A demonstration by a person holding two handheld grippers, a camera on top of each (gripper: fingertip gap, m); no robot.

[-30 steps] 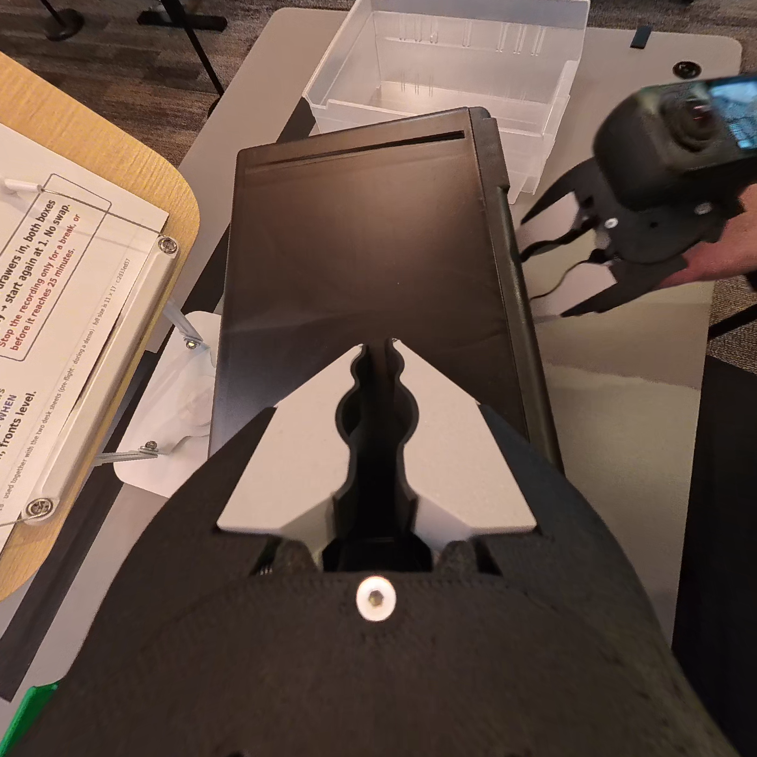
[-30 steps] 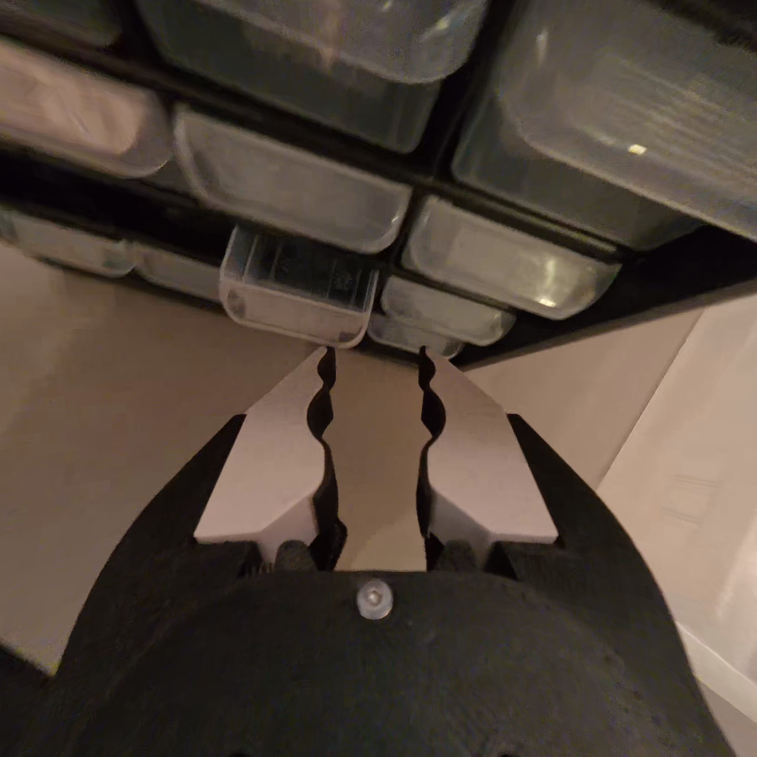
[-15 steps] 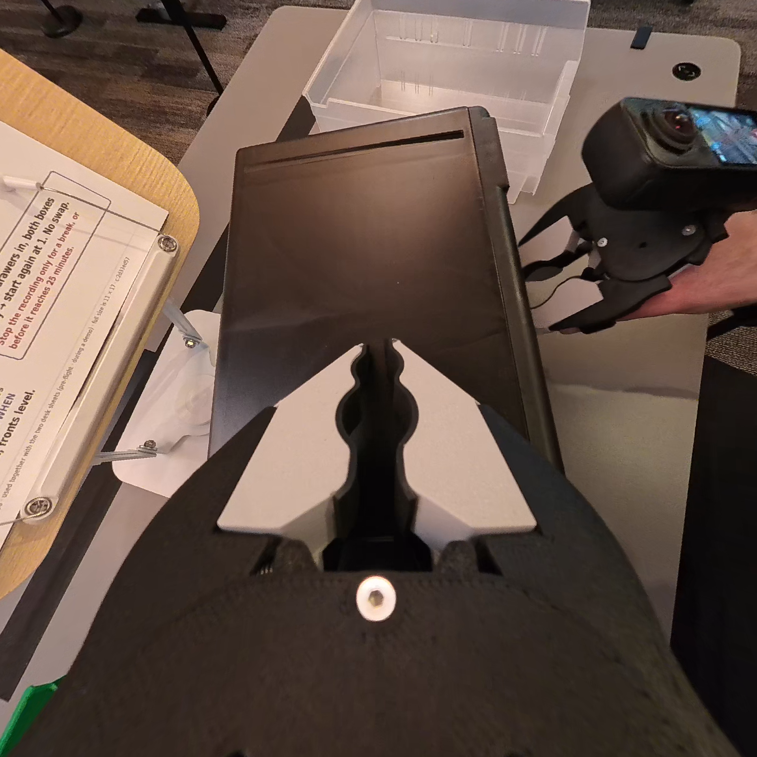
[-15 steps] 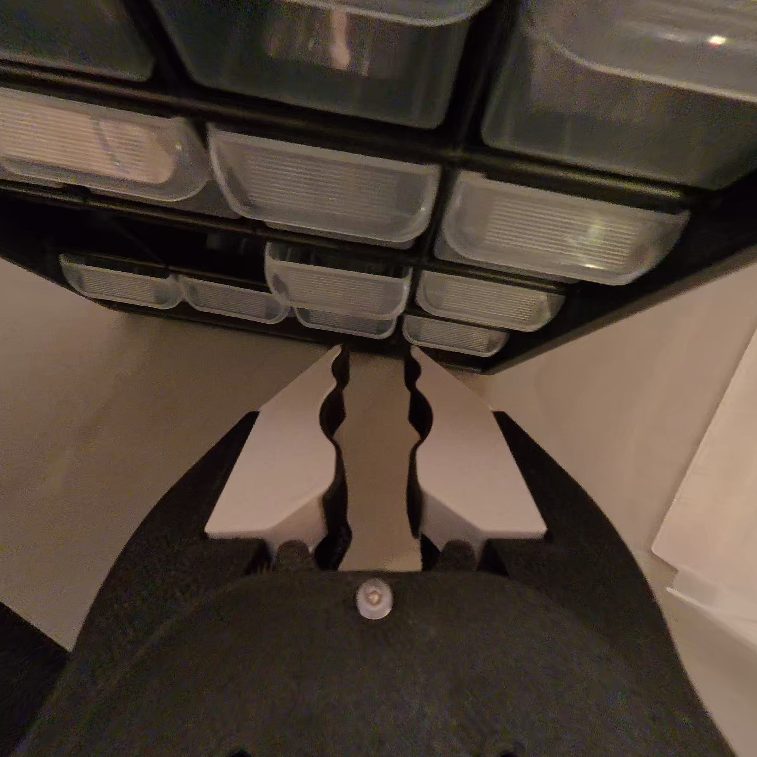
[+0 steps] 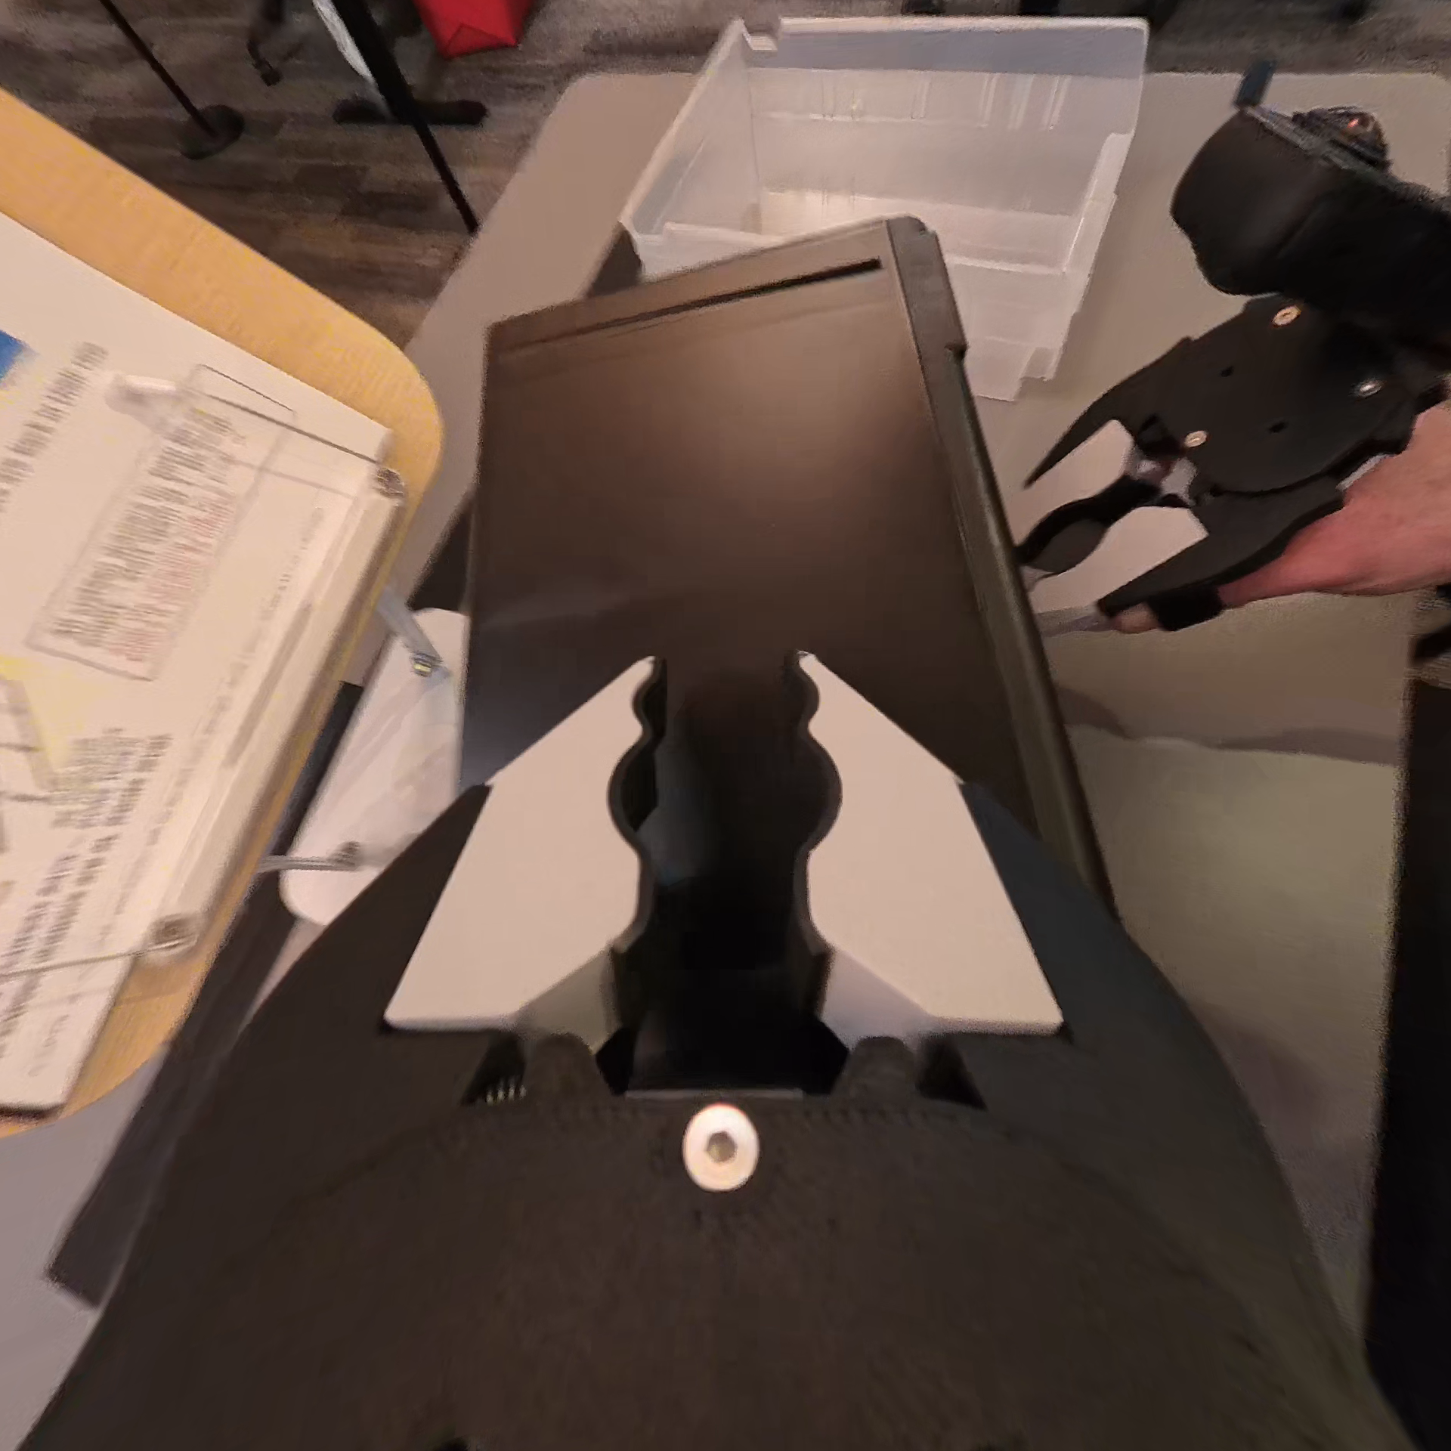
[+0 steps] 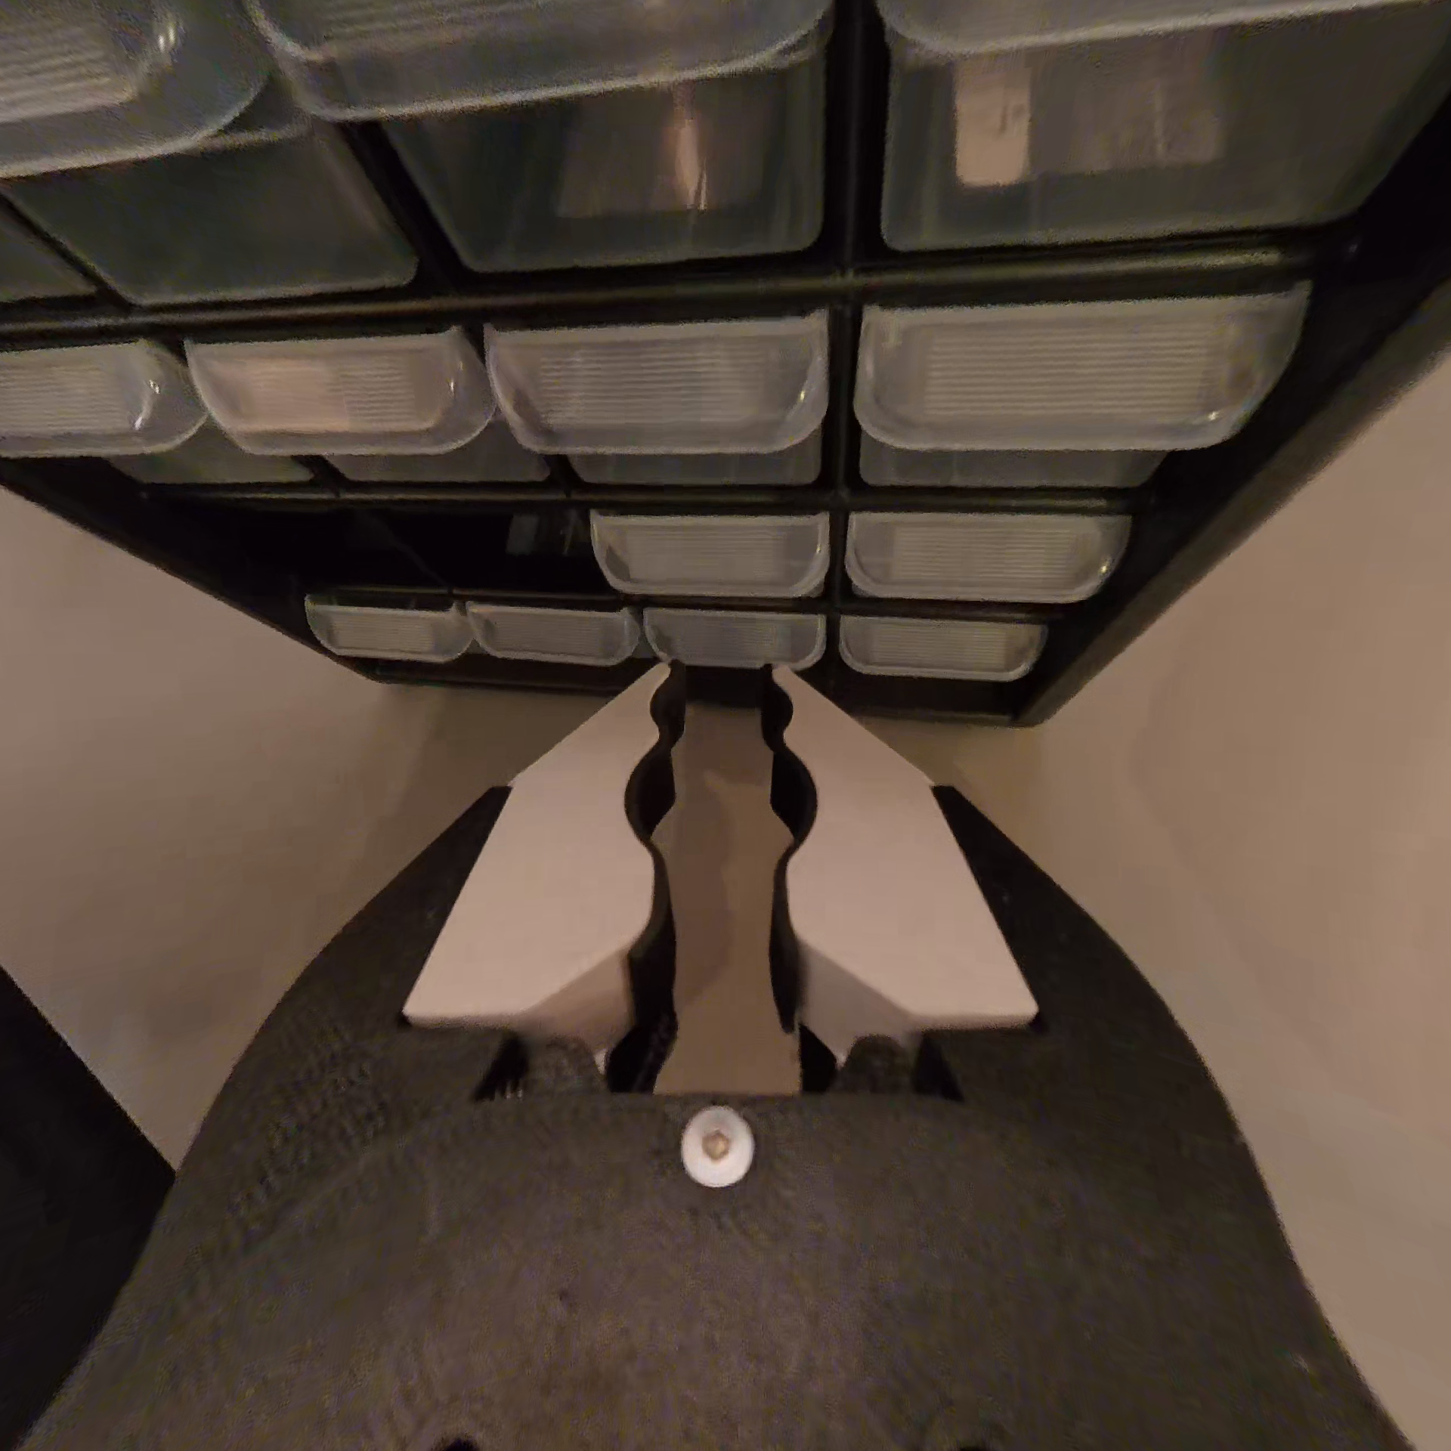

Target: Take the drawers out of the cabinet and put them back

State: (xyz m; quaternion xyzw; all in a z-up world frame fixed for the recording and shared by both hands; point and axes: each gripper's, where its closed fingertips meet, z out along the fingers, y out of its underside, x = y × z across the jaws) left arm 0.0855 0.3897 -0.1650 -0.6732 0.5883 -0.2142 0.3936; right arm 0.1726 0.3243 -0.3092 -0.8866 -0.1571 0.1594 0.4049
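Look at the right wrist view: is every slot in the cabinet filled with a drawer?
No: the cabinet shows dark empty slots left of a small drawer.

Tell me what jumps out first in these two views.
In the left wrist view, the black cabinet fills the centre, seen from above, with the left tool open over its top and a clear plastic bin behind it. In the right wrist view, its front is a grid of clear drawers, with dark empty slots left of the third row, and the right tool open just below the bottom row.
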